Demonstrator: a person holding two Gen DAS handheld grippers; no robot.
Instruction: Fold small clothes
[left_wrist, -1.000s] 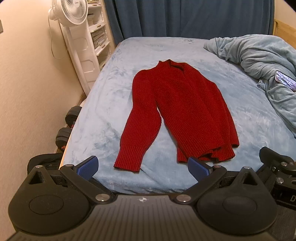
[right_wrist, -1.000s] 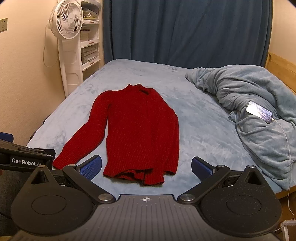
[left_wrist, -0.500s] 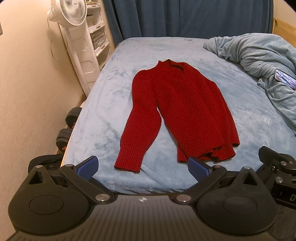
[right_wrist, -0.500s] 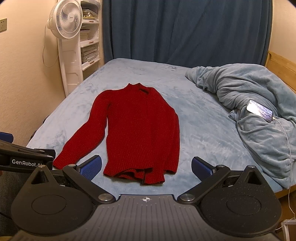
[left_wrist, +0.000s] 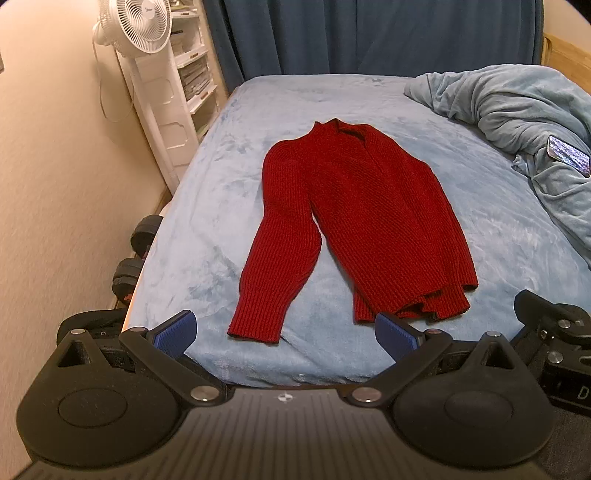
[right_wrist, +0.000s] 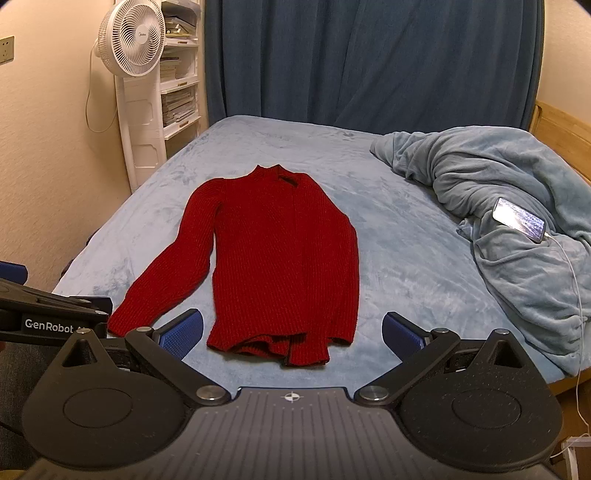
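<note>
Fingers (left_wrist: 175, 330) of left gripper (left_wrist: 284, 332) and right gripper (right_wrist: 291, 330) spread apart, empty, low in frame; right fingertip (left_wrist: 395, 332) hides red sweater (left_wrist: 362, 218) hem corner.

white fan (right_wrist: 129, 35), rumpled blanket (right_wrist: 498, 173), phone (right_wrist: 520, 219)

Red ribbed knit sweater (right_wrist: 280, 258), lying flat on the bed, one sleeve folded inward (other spread out), hem rumpled
</note>
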